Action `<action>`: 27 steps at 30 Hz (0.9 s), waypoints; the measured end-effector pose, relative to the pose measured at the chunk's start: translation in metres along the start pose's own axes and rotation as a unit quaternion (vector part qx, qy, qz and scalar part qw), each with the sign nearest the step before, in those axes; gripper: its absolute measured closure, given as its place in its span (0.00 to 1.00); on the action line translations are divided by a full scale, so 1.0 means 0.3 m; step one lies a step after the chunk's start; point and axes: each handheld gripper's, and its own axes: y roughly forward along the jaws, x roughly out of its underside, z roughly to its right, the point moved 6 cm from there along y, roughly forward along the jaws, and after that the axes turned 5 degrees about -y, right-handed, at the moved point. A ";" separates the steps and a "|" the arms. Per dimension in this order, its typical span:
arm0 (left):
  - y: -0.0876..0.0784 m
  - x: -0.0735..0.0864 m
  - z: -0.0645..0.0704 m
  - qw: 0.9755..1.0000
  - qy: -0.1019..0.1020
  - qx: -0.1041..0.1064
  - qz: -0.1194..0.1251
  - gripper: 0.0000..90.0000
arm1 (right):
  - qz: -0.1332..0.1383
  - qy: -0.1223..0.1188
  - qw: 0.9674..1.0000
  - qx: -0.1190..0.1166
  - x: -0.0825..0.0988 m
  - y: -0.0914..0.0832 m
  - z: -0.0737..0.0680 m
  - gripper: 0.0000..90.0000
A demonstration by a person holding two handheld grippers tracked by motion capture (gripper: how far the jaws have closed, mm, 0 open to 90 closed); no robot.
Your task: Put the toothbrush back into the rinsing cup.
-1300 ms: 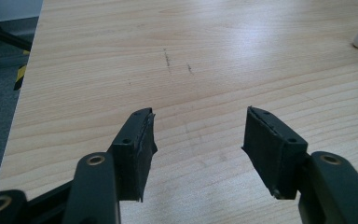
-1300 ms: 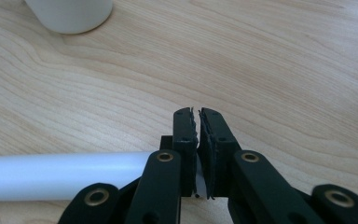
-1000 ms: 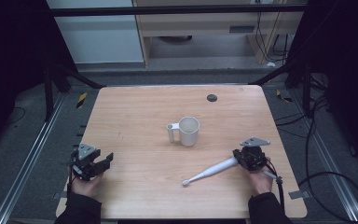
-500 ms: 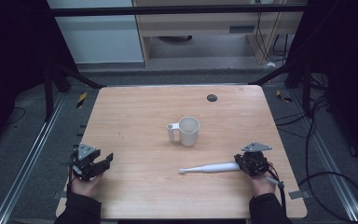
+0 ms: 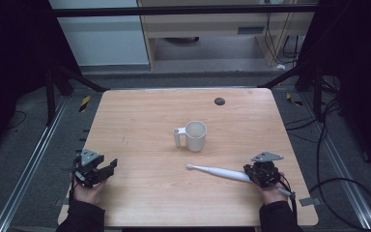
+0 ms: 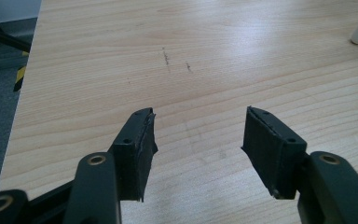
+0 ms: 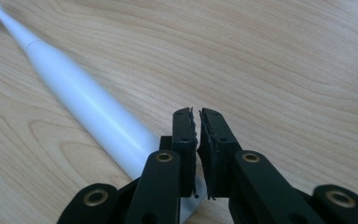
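Right gripper (image 7: 196, 154) jaws nearly closed, seemingly pinching toothbrush (image 5: 220, 172) base; slender grip, could pivot or slip. Left gripper (image 6: 198, 140) wide, empty

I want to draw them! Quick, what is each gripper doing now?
Left gripper: open, holding nothing.
Right gripper: jaws shut, with the white toothbrush beside them, not between.

No legible text, labels or numbers.

white toothbrush (image 5: 218, 172) swung flatter, tip now pointing left, right gripper (image 5: 261, 174) shifted slightly lower
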 end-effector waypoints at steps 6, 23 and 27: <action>0.000 0.000 0.000 1.000 0.000 0.000 0.000 0.47 | -0.005 0.004 1.000 -0.004 0.010 -0.009 -0.012 0.94; 0.001 -0.001 0.000 1.000 0.000 0.001 -0.001 0.47 | -0.010 0.012 1.000 -0.006 0.037 -0.029 -0.019 0.93; 0.002 -0.001 0.000 1.000 0.000 0.001 -0.002 0.47 | -0.001 0.007 1.000 0.002 0.026 -0.036 -0.006 0.92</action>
